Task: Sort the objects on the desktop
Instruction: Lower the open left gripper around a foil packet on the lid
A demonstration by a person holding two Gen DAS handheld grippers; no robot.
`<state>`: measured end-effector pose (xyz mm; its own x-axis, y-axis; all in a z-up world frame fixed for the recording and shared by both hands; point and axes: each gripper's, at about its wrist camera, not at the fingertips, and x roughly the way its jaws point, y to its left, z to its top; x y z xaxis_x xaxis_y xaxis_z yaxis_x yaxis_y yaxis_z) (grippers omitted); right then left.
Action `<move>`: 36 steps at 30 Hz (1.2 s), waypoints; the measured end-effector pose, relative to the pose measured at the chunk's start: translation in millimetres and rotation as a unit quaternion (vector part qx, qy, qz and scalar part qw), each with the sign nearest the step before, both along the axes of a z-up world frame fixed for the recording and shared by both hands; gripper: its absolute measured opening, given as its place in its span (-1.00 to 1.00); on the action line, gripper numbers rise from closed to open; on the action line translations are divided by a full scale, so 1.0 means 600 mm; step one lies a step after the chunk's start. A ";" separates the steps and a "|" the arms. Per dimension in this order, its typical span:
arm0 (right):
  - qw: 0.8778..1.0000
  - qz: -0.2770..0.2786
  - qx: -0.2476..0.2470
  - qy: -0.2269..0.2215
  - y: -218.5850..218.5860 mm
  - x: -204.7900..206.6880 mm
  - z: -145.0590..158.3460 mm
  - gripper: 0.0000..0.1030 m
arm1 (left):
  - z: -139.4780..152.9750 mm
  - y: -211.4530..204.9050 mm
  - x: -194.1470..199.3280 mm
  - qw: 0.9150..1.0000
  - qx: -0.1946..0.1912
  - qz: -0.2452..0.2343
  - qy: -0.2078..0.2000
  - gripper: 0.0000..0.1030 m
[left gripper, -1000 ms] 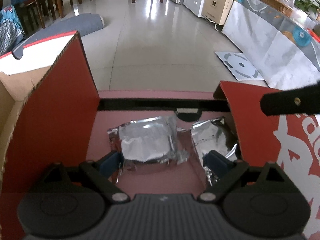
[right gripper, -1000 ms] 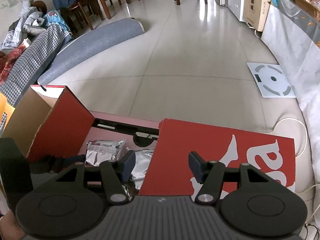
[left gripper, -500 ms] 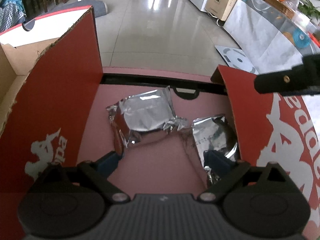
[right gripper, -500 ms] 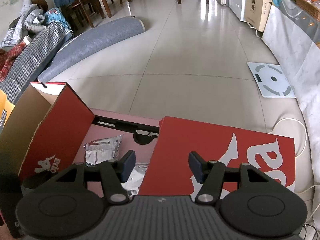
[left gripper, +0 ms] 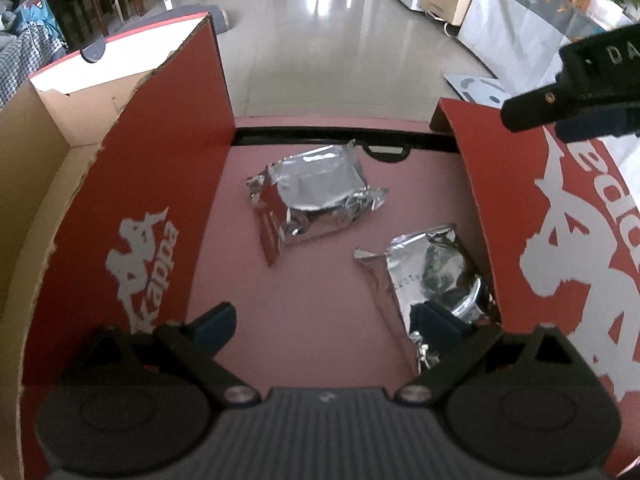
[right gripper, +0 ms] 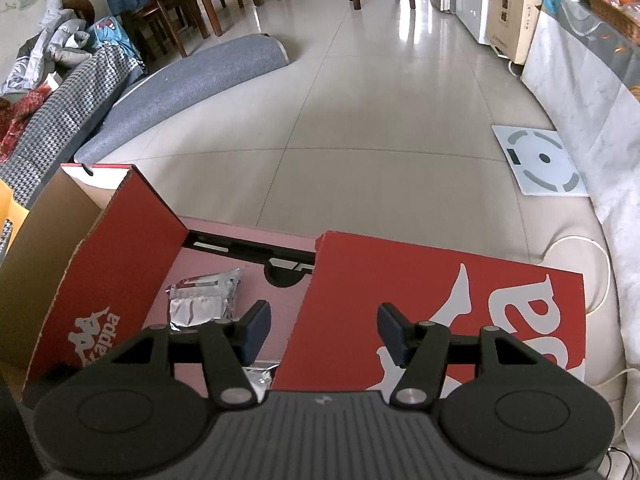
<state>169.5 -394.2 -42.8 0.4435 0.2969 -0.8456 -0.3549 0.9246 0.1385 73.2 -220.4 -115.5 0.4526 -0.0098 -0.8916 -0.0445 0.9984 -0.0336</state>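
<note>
Withdrawn from the box, the left claw [left gripper: 326,322] now sits back from the two foil packets; one second earlier its fingers flanked the larger packet, and that packet now lies free on the box floor. Its jaws stand wide apart with nothing between them. The right fingertip [left gripper: 436,320] overlaps the near end of the second packet in the left wrist view; contact cannot be confirmed.

Meaning for the task: the larger foil packet [left gripper: 314,196] appears to have been deposited in the red shoe box [left gripper: 156,208], so this placement is probably complete, and the left claw is free for the next item.

The right claw [right gripper: 324,330] has not shifted. Its jaws are partly apart and straddle the upright right flap [right gripper: 440,300] of the box; neither pad visibly presses on the card, so whether it steadies the flap cannot be told.

Condition of the items:
- Larger foil packet: crumpled, silver, block-shaped, lying towards the far centre of the pink box floor, clear of both side walls.
- Second foil packet [left gripper: 432,272]: flatter, silver with faint print, lying near right against the right wall, apart from the first.
- Box: red outside, pink inside, flaps raised left and right, black slot at the far wall.
</note>
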 end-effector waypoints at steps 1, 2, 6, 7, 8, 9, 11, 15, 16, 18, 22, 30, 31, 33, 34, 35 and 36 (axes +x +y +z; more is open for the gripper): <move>1.000 0.000 0.000 0.000 -0.001 0.000 0.001 0.14 | 0.001 -0.002 -0.004 1.000 0.005 0.000 0.000 0.90; 1.000 0.000 -0.001 0.000 -0.001 -0.001 0.001 0.14 | 0.002 -0.003 -0.007 1.000 0.008 0.001 0.000 0.90; 1.000 -0.002 -0.001 -0.001 -0.005 -0.003 0.002 0.14 | 0.009 -0.002 -0.018 1.000 0.005 0.009 -0.004 0.90; 1.000 -0.002 -0.001 -0.002 -0.005 -0.004 0.003 0.14 | 0.013 -0.001 -0.021 1.000 -0.003 0.011 -0.009 0.90; 1.000 -0.003 -0.001 -0.002 -0.005 -0.005 0.003 0.14 | 0.019 0.000 -0.023 1.000 -0.014 0.008 -0.018 0.90; 1.000 -0.003 -0.001 -0.002 -0.005 -0.006 0.003 0.14 | 0.025 -0.001 -0.024 0.999 -0.024 0.004 -0.026 0.90; 1.000 -0.003 -0.001 -0.002 -0.005 -0.007 0.003 0.14 | 0.029 -0.010 -0.019 0.999 -0.021 -0.007 -0.028 0.90; 1.000 -0.004 0.001 -0.002 -0.004 -0.008 0.004 0.15 | 0.025 -0.024 -0.009 0.999 -0.018 -0.017 -0.026 0.90; 1.000 -0.003 0.001 -0.002 -0.004 -0.008 0.004 0.15 | 0.021 -0.027 -0.007 0.999 -0.016 -0.019 -0.023 0.90; 1.000 -0.003 0.001 -0.002 -0.004 -0.008 0.003 0.15 | 0.012 -0.032 -0.002 1.000 -0.010 -0.021 -0.016 0.90; 1.000 -0.004 0.000 -0.002 -0.004 -0.006 0.003 0.15 | -0.004 -0.032 0.000 1.000 -0.008 -0.021 -0.011 0.96; 1.000 -0.001 -0.001 -0.002 -0.002 -0.007 0.004 0.15 | -0.002 -0.020 -0.008 1.000 0.015 -0.008 -0.009 0.99; 1.000 -0.001 0.000 -0.002 -0.002 -0.008 0.004 0.15 | -0.001 -0.018 -0.009 1.000 0.017 -0.006 -0.007 0.99; 1.000 0.000 -0.001 -0.002 -0.002 -0.008 0.003 0.15 | 0.001 -0.017 -0.012 1.000 0.021 -0.003 -0.005 0.99; 1.000 0.000 -0.002 -0.001 -0.002 -0.008 0.003 0.15 | 0.002 -0.016 -0.014 1.000 0.023 -0.001 -0.004 0.99; 1.000 0.000 -0.002 -0.001 -0.001 -0.008 0.003 0.15 | 0.003 -0.014 -0.015 1.000 0.025 0.002 -0.002 0.99; 1.000 0.001 -0.002 -0.001 -0.001 -0.008 0.003 0.15 | 0.004 -0.013 -0.017 1.000 0.027 0.004 -0.001 0.99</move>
